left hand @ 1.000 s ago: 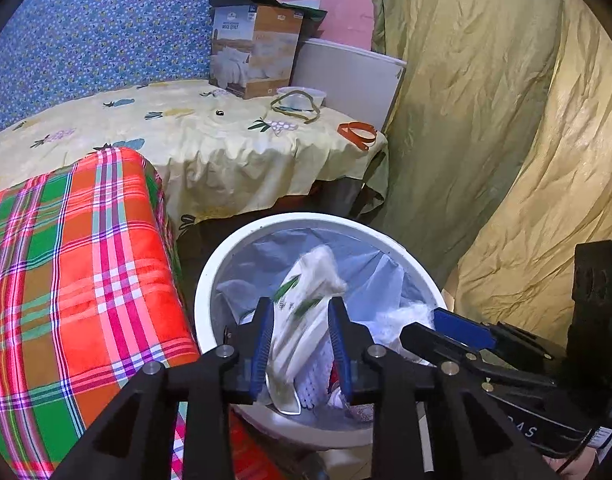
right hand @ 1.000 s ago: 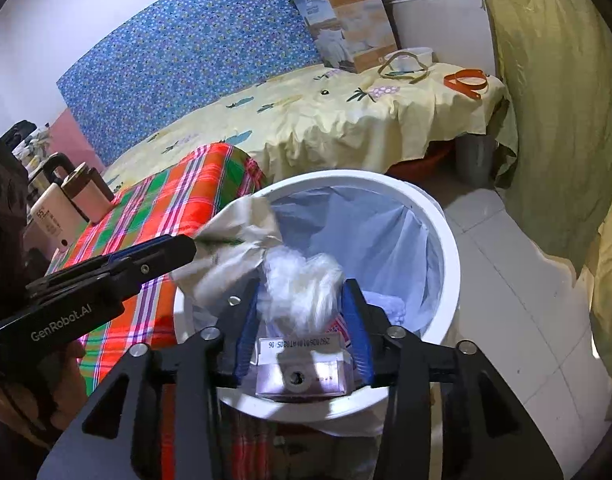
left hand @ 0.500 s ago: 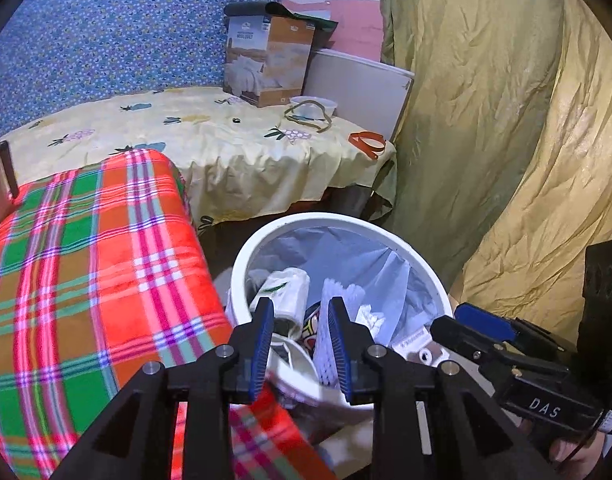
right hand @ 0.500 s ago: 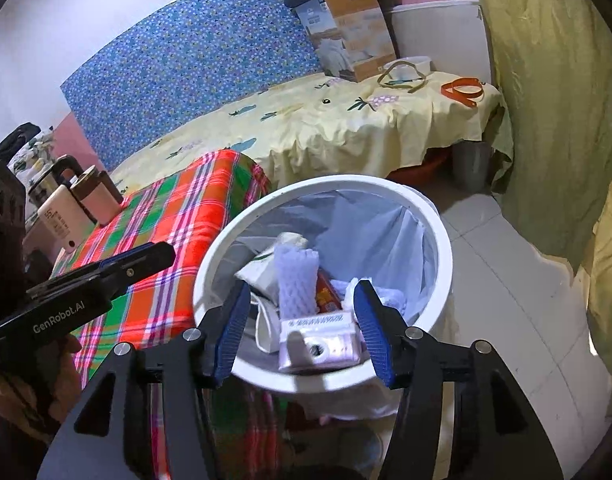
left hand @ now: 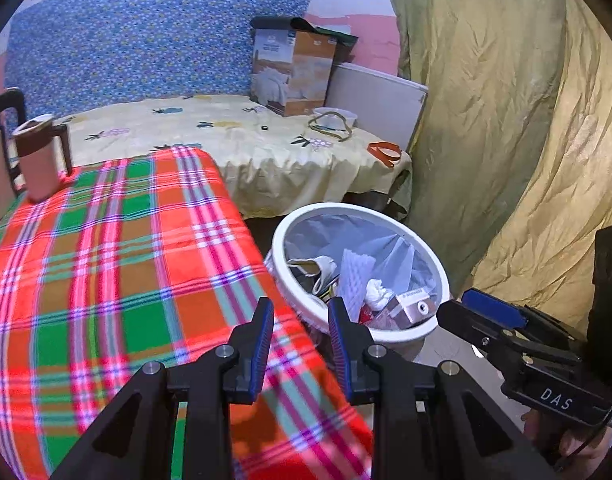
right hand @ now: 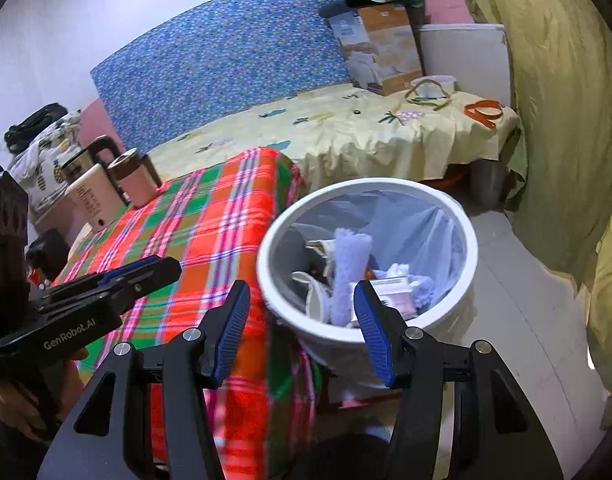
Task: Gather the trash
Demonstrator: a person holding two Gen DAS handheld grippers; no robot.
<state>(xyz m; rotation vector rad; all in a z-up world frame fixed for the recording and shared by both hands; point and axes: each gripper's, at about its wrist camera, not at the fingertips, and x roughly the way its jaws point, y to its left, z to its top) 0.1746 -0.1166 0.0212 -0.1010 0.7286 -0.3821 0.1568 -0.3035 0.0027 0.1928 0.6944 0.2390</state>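
A white round trash bin (left hand: 402, 334) with a grey liner stands on the floor beside the plaid-covered table; it also shows in the right wrist view (right hand: 472, 256). Inside lie a crumpled white bag (left hand: 320, 266), white foam netting (right hand: 348, 256) and a small carton (left hand: 412, 306). My left gripper (left hand: 300, 322) is open and empty, above the table's corner, left of the bin. My right gripper (right hand: 301, 310) is open wide and empty, above the bin's near rim. Each gripper shows in the other's view: the right one (left hand: 490, 320), the left one (right hand: 141, 276).
The plaid red-green cloth (left hand: 117, 260) covers the table at left, with a brown mug (left hand: 41, 160) at its far end. A bed with a yellow sheet (left hand: 241, 140) carries a cardboard box (left hand: 291, 72). An olive curtain (left hand: 506, 120) hangs at right.
Both grippers let go of their trash, which dropped into the bin. Both then pulled back and to the left, away from the bin. The right jaws opened wider.
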